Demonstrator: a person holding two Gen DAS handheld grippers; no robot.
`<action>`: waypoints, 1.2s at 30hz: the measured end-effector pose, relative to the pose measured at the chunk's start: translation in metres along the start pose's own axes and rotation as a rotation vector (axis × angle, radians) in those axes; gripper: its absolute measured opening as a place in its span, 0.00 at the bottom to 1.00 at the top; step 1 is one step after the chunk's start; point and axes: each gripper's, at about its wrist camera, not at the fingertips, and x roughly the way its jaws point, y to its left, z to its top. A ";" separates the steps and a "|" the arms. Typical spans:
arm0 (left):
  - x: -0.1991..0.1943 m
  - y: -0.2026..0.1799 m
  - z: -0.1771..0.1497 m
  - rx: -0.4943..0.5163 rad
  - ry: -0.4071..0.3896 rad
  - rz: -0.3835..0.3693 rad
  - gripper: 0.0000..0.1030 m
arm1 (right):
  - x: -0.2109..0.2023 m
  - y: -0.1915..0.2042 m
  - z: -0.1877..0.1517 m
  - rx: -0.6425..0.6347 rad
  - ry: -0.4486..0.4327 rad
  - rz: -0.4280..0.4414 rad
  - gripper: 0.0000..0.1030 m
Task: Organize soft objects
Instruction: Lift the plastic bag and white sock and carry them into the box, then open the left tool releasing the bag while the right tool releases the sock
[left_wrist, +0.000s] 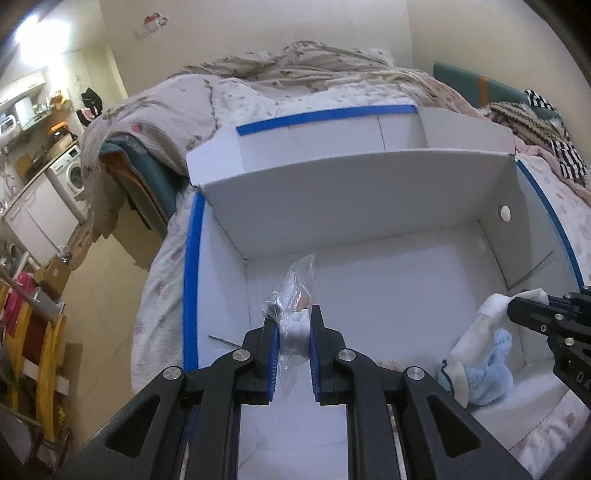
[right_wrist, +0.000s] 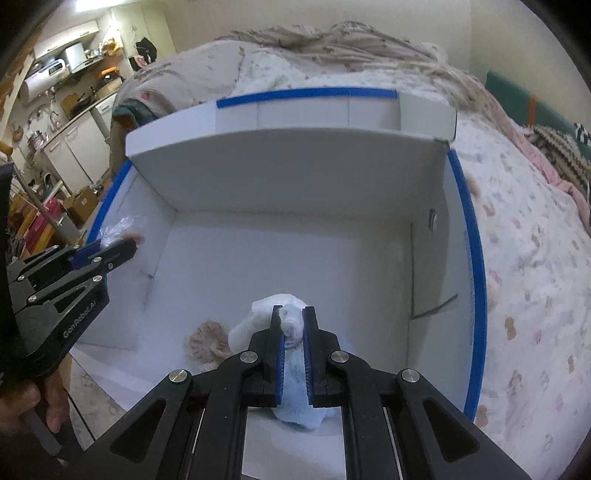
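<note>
A white box with blue-taped rims (left_wrist: 192, 280) (right_wrist: 474, 280) lies open on the bed. My left gripper (left_wrist: 293, 314) is shut on a clear plastic bag with a soft white item inside (left_wrist: 295, 295), held over the box's left side; the gripper also shows in the right wrist view (right_wrist: 125, 245). My right gripper (right_wrist: 293, 314) is shut on a white and light-blue soft toy (right_wrist: 266, 317), held over the box's near right part; the toy (left_wrist: 480, 354) and the gripper (left_wrist: 517, 308) also show in the left wrist view. A small pinkish frilly item (right_wrist: 207, 338) lies on the box floor.
The box's lid flap (left_wrist: 351, 177) stands up at the far side. A floral quilt (right_wrist: 528, 258) covers the bed, with crumpled bedding (left_wrist: 314, 70) behind the box. To the left are the floor, cardboard boxes (left_wrist: 55, 271) and a washing machine (left_wrist: 72, 173).
</note>
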 end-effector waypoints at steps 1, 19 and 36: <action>0.001 -0.001 -0.001 0.002 0.006 0.000 0.13 | 0.001 -0.001 -0.001 0.004 0.008 -0.005 0.10; 0.013 -0.002 -0.013 -0.026 0.082 -0.010 0.13 | 0.011 -0.005 -0.005 0.039 0.061 -0.021 0.10; 0.008 0.000 -0.012 -0.036 0.072 -0.001 0.45 | 0.005 -0.009 -0.001 0.079 0.033 0.013 0.51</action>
